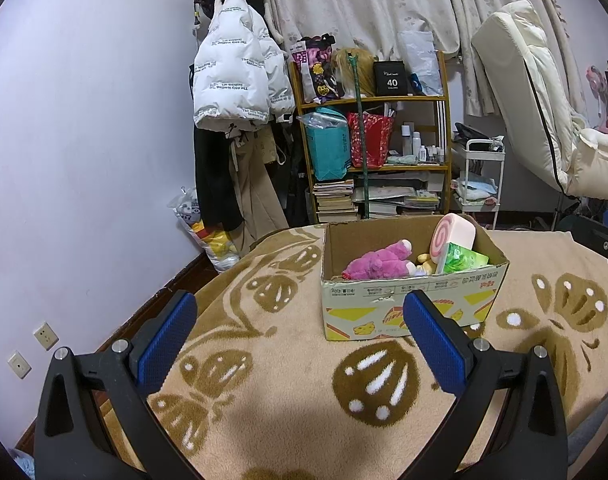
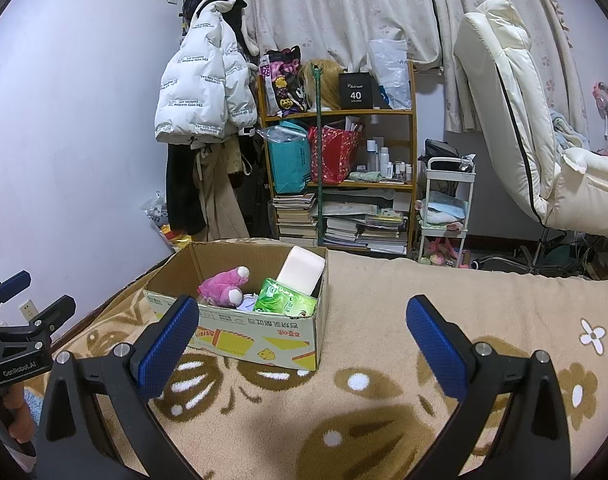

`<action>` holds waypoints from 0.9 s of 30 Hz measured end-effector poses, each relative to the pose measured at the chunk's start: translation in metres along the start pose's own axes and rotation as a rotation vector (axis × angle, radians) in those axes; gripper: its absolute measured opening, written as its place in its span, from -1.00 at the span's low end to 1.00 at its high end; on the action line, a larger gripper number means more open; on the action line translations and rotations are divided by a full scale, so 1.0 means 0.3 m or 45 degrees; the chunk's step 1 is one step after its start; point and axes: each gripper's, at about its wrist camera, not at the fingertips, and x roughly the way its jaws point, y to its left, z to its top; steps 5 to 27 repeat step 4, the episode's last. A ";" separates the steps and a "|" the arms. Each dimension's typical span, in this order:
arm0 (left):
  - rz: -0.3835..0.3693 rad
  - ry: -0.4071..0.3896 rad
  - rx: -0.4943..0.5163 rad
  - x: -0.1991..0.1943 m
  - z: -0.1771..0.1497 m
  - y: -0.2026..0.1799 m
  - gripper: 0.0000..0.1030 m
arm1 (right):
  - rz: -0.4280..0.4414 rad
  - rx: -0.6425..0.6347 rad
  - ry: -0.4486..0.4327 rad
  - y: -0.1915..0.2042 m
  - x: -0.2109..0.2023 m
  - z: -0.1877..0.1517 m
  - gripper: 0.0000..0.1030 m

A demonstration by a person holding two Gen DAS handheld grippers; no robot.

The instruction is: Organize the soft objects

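**On the bed blanket: box loaded, both grippers empty**

On the butterfly-pattern blanket sat the cardboard box, open-topped. Inside: pink plush toy, swirl-roll cushion leaning on the far wall, green tissue pack at the near right corner. Left gripper was spread wide, nothing between the pads, hovering short of the box. Right gripper also spread and empty, box ahead-left. No loose soft items were visible on the blanket. Risk, as a guess: cushion stood tall above the rim, so a bump from either gripper could tip it out; box on soft bedding could slide or tilt if pushed.
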 end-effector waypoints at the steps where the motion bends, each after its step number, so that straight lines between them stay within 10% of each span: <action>1: -0.003 0.002 0.001 0.000 -0.001 0.001 0.98 | -0.001 -0.001 0.001 0.000 0.000 0.000 1.00; 27: -0.004 0.001 0.005 -0.003 -0.003 -0.001 0.98 | 0.001 -0.002 0.000 -0.001 -0.001 0.000 1.00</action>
